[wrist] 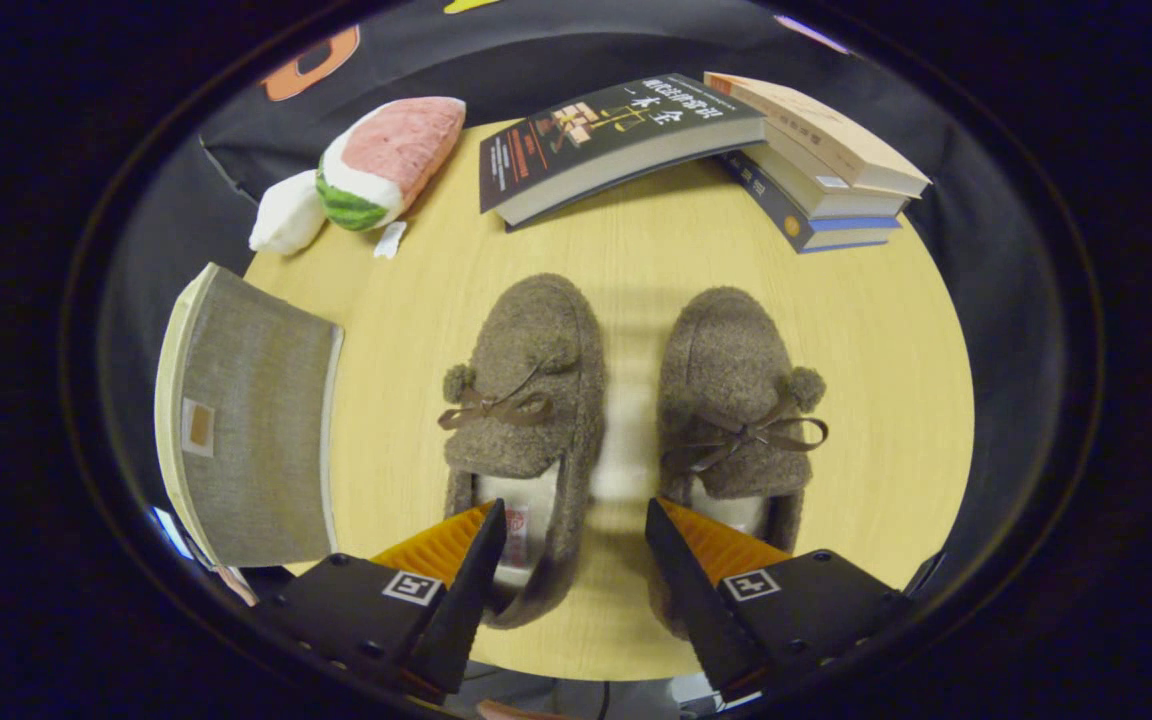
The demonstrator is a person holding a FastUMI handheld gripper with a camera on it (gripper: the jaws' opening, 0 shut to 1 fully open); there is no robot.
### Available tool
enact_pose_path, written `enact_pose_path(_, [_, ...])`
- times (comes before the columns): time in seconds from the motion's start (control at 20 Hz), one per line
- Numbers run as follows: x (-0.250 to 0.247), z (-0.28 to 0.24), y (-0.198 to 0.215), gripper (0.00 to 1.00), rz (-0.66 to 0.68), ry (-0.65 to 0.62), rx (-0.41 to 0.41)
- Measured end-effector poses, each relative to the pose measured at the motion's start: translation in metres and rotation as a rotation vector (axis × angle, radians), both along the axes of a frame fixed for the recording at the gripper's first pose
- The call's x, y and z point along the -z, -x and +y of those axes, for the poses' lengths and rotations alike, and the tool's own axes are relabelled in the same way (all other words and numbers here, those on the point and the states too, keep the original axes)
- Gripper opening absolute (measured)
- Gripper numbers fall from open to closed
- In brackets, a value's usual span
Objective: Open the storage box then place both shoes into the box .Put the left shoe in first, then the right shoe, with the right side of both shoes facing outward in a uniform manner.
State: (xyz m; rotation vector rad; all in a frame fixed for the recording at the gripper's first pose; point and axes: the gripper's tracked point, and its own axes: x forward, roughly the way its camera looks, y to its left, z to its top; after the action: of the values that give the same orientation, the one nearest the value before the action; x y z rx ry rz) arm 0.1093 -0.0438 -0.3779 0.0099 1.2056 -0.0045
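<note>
Two brown fuzzy slippers with ribbon bows and pompoms lie side by side on the round wooden table (866,330), toes pointing away from me. The left shoe (528,390) sits just ahead of my left finger, the right shoe (736,400) just ahead of my right finger. My gripper (576,525) hovers above their heels, open, with nothing between the fingers. A grey fabric storage box (251,425) with a small tag stands to the left of the left shoe, its lid closed.
Beyond the shoes lies a dark book (616,140), leaning against a stack of books (821,165) at the back right. A watermelon-slice plush toy (386,160) rests at the back left edge of the table.
</note>
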Motion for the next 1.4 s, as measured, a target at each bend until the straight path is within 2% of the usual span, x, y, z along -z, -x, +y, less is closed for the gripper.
enact_pose_path(0.1, [0.007,-0.009,-0.001,0.68,0.007,0.05,-0.001])
enact_pose_path(0.2, [0.011,-0.008,-0.001,0.51,0.007,0.049,0.002])
enact_pose_path(0.25, [0.013,-0.006,-0.001,0.51,0.009,0.039,0.0])
enact_pose_path(0.4, [0.023,-0.001,0.003,0.18,0.059,-0.01,0.05])
enact_pose_path(0.45, [0.022,0.001,-0.001,0.13,0.065,-0.027,0.066])
enact_pose_path(0.55, [0.021,0.004,-0.003,0.13,0.084,-0.027,0.066])
enact_pose_path(0.65, [0.02,0.006,0.0,0.01,0.114,-0.027,0.072])
enact_pose_path(1.0, [-0.001,0.005,0.005,0.01,0.123,-0.09,0.096])
enact_pose_path(1.4, [-0.068,0.027,0.016,0.01,0.05,-0.164,0.064])
